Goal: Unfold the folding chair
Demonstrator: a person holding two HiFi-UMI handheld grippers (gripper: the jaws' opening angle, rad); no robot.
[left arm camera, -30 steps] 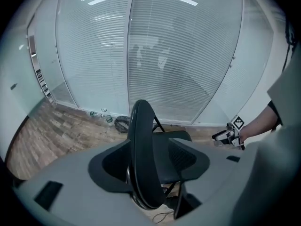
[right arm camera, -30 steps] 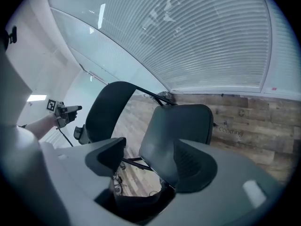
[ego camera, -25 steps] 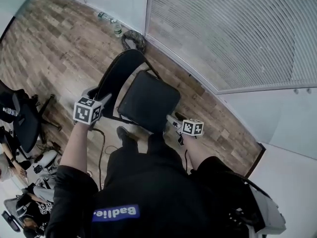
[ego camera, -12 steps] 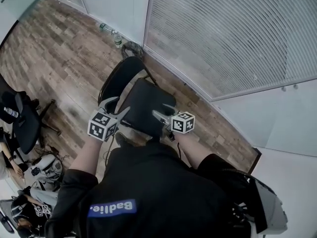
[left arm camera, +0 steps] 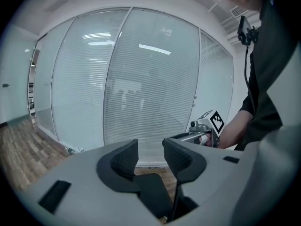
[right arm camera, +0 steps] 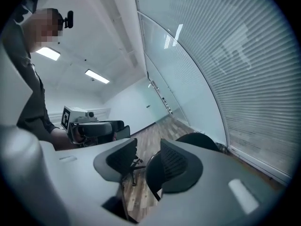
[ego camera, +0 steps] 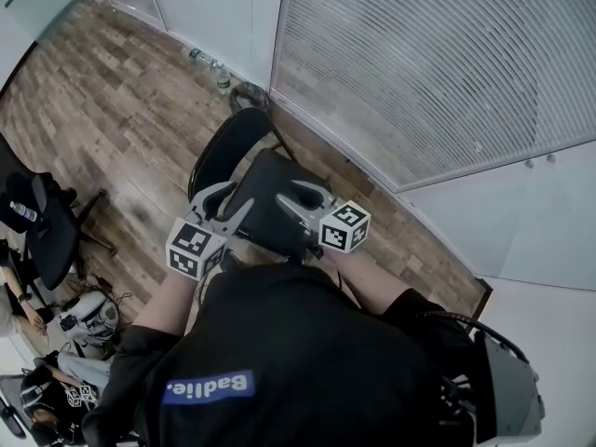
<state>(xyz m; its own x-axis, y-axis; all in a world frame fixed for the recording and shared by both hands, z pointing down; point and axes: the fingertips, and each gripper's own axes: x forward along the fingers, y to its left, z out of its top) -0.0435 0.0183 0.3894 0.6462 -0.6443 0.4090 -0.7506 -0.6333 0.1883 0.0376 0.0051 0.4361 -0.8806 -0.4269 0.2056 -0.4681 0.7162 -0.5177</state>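
The folding chair stands opened out on the wood floor, with its black seat (ego camera: 270, 203) level and its rounded black backrest (ego camera: 226, 147) on the far side. My left gripper (ego camera: 222, 203) hangs in the air over the seat's left edge, my right gripper (ego camera: 296, 198) over its near right part. Neither touches the chair. Both pairs of jaws are closing, with a gap still between the pads and nothing in it, as the left gripper view (left arm camera: 150, 149) and the right gripper view (right arm camera: 148, 150) show. The backrest (right arm camera: 200, 139) shows past the right jaws.
A glass wall with blinds (ego camera: 419, 63) runs close behind the chair. Two bottles (ego camera: 200, 57) and a dark bundle (ego camera: 250, 91) lie at its foot. An office chair (ego camera: 47, 231) and seated people (ego camera: 56, 380) are at the left.
Both grippers have risen from beside the chair's seat to above it and drawn closer together. Their jaws have narrowed. The chair has not moved.
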